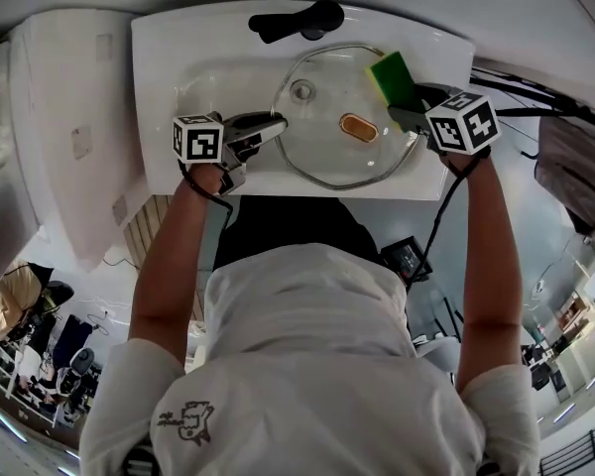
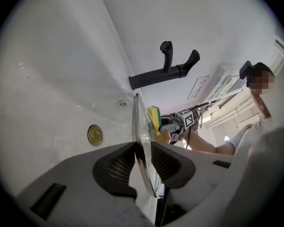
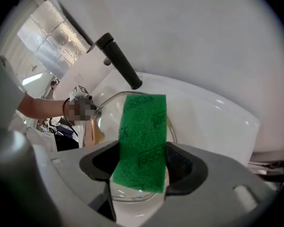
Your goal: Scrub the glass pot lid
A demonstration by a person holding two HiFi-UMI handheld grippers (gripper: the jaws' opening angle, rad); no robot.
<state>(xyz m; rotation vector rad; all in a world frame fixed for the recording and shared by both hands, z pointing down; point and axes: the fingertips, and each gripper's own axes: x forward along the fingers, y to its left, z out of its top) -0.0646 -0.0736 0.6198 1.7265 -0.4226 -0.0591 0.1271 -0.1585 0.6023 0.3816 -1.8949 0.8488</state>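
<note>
The left gripper (image 1: 278, 125) has its jaws pulled in close. They pinch the thin left rim of the glass pot lid (image 1: 327, 157). In the left gripper view, the left gripper (image 2: 143, 162) has one dark pad on each side of the lid (image 2: 141, 126), which shows up edge-on.

The right gripper (image 1: 407, 115) has its jaws squeezed on a green and yellow sponge (image 1: 392, 75). In the right gripper view, the sponge (image 3: 143, 136) sticks up out of the right gripper (image 3: 142, 167), with its green side facing the camera. The sponge rests against the lid near the lid's far right rim.

The lid is over the bowl of a white sink (image 1: 178, 38), between the two grippers. It fills the middle of the bowl. A round gold drain (image 2: 95, 135) sits in the bowl and shows through the glass in the head view.

A black faucet (image 1: 297, 20) sits at the far edge of the sink, behind the lid.
</note>
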